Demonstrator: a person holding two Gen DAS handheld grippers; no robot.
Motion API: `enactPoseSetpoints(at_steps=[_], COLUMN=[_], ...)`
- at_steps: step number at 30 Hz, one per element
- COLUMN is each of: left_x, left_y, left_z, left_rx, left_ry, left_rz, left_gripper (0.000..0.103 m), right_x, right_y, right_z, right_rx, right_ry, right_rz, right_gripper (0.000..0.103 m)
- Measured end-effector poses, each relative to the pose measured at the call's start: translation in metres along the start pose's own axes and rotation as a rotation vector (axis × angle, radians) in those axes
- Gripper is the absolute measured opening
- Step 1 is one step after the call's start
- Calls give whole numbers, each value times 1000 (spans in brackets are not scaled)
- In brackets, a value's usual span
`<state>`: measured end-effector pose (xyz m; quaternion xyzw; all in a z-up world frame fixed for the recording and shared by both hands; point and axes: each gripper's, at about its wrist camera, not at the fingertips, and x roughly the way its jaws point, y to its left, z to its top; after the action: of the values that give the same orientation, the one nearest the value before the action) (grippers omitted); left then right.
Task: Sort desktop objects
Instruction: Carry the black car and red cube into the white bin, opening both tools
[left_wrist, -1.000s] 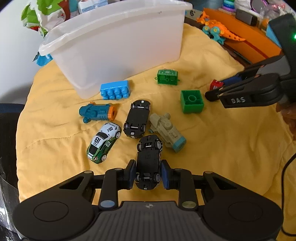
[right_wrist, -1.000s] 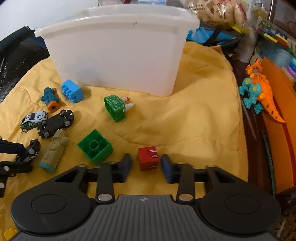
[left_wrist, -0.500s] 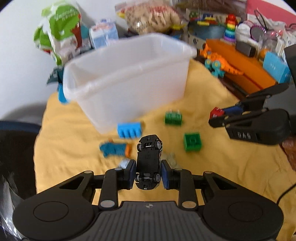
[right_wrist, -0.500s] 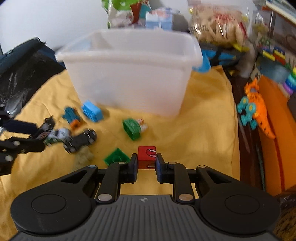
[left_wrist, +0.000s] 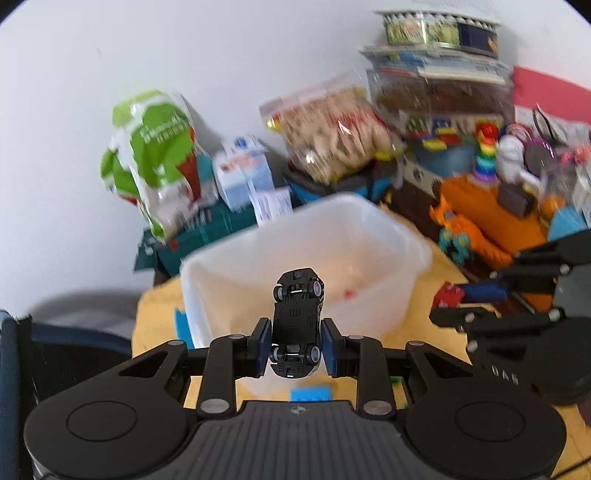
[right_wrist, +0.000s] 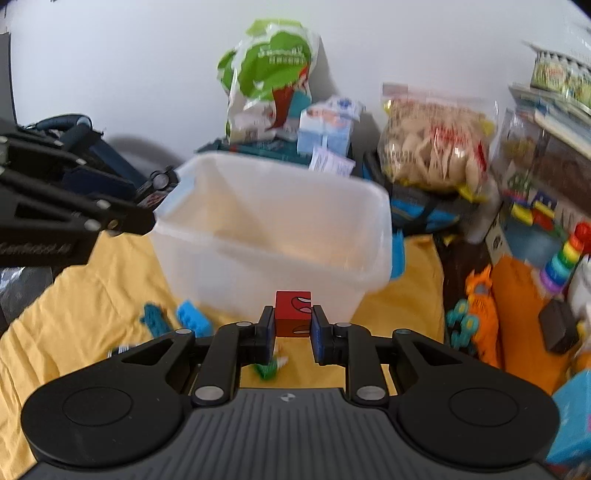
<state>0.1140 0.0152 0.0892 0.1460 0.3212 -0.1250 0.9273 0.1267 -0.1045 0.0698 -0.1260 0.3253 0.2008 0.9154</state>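
Yellow cloth (right_wrist: 92, 295) under a translucent bin (right_wrist: 273, 236), both my grippers raised in front of it.

My left gripper (left_wrist: 295, 347) is clamped on a black toy car (left_wrist: 296, 321), underside up, its nose over the bin's near wall. My right gripper (right_wrist: 293, 325) pinches a red block (right_wrist: 293, 313) just before the bin. Motion blur smears the bin's contents; I can't tell what the reddish specks inside are. My grippers hide much of the loose toys on the cloth.
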Motion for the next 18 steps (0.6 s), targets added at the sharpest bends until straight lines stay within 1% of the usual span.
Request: enactPoseSetpoints(at_steps=[4,7,13,18], left_x=[9,22,55,84], left_y=[7,12,19,26], left_z=[17,24,30,33], left_rx=[-17,-35,-44,-39], left_ry=[-17,-12,14,47], left_rz=[18,24,26,20], left_gripper=[32,32,32,32], right_x=[-2,5,28,51], right_y=[-2,-1,-5,-10], right_z=[21,34,50,58], right_rx=[8,11,23,19], right_ry=[-48,-72,-61,-33], right_rz=[-1,3,7,-1], right_gripper=[22,22,22,22])
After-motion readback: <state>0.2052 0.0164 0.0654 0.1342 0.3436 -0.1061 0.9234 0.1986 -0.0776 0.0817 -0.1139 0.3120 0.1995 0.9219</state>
